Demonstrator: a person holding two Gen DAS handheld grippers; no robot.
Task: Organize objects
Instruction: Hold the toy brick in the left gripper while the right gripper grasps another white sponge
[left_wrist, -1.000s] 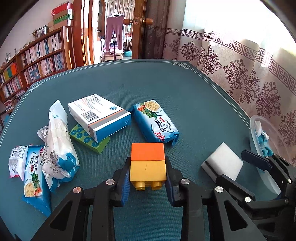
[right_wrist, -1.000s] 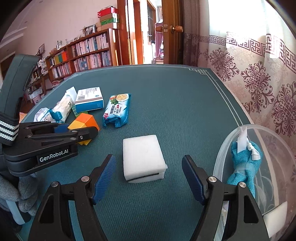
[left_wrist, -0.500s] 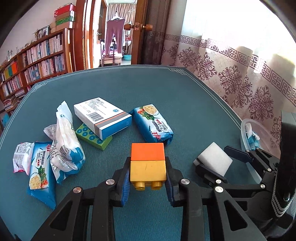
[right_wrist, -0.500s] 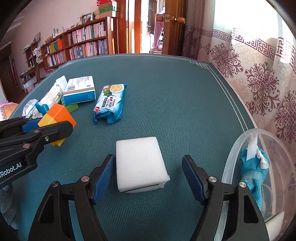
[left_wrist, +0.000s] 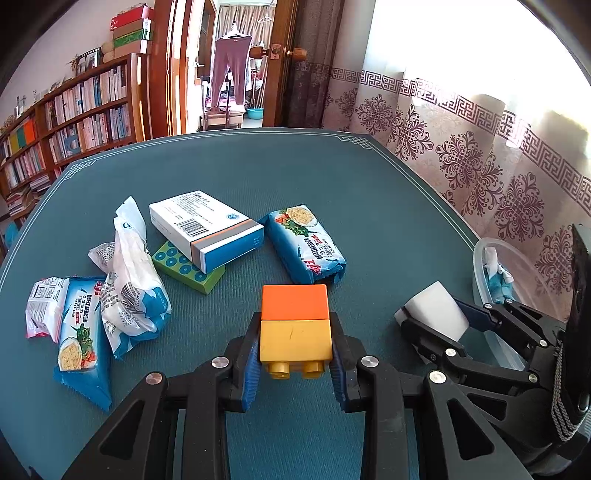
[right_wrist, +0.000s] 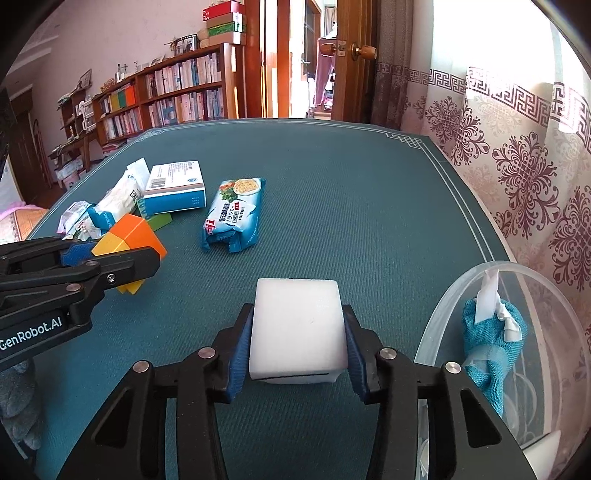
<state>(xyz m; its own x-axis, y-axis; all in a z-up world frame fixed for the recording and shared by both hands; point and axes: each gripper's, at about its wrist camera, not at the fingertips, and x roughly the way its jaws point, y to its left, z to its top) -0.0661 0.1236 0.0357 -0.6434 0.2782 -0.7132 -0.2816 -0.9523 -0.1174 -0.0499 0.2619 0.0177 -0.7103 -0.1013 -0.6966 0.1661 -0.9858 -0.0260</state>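
An orange and yellow toy block (left_wrist: 294, 321) sits between the blue pads of my left gripper (left_wrist: 295, 343), which is shut on it just above the teal table (left_wrist: 295, 173). From the right wrist view the same block (right_wrist: 136, 232) shows at the left. A white sponge (right_wrist: 297, 317) lies on the table between the fingers of my right gripper (right_wrist: 298, 347). Its jaws are closing and both pads touch the sponge's sides. In the left wrist view the sponge (left_wrist: 434, 312) and right gripper (left_wrist: 437, 325) are at the right.
A clear plastic bowl (right_wrist: 441, 310) holding a blue cloth item (right_wrist: 487, 332) stands at the right table edge. A cracker packet (left_wrist: 306, 243), a white and blue box (left_wrist: 207, 229) on a green block (left_wrist: 184, 267), and several snack bags (left_wrist: 129, 284) lie at the left.
My right gripper's fingers have come in from wide apart onto the sides of the white sponge. The left gripper keeps its hold on the block and has barely moved.
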